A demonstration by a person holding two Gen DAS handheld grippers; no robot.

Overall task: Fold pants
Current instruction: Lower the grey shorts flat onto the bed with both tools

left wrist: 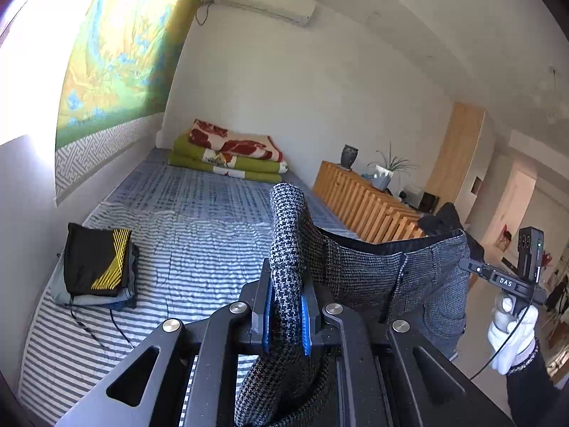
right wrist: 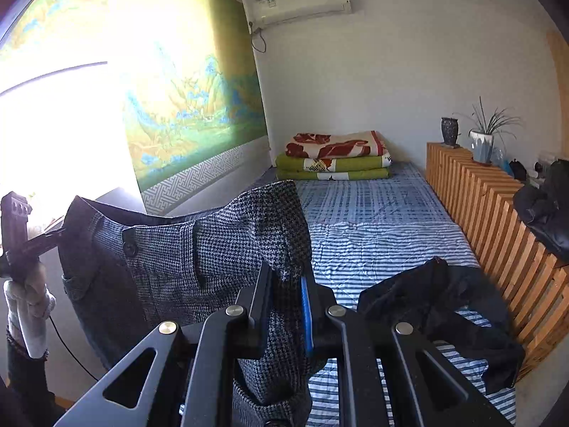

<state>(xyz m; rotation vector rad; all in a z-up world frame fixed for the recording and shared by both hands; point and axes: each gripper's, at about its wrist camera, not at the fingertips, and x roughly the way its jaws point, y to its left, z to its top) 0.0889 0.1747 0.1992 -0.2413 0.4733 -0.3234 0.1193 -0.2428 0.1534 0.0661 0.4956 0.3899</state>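
Observation:
Grey houndstooth pants [left wrist: 373, 277] hang in the air over the striped bed, stretched by the waistband between both grippers. My left gripper [left wrist: 287, 320] is shut on one end of the waistband, with cloth bunched up above its blue pads. My right gripper [right wrist: 287, 306] is shut on the other end of the pants [right wrist: 199, 249]. In the left wrist view the right gripper's body [left wrist: 512, 277] and a white-gloved hand [left wrist: 512, 338] show at the far right. The left gripper's body [right wrist: 17, 235] and its gloved hand show at the left edge of the right wrist view.
A folded stack with a black and yellow garment [left wrist: 96, 267] lies on the bed's left side. A crumpled black garment [right wrist: 437, 313] lies on the bed's right side. Folded blankets [right wrist: 334, 156] sit at the head. A wooden slatted partition [right wrist: 498, 220] with plants borders the right.

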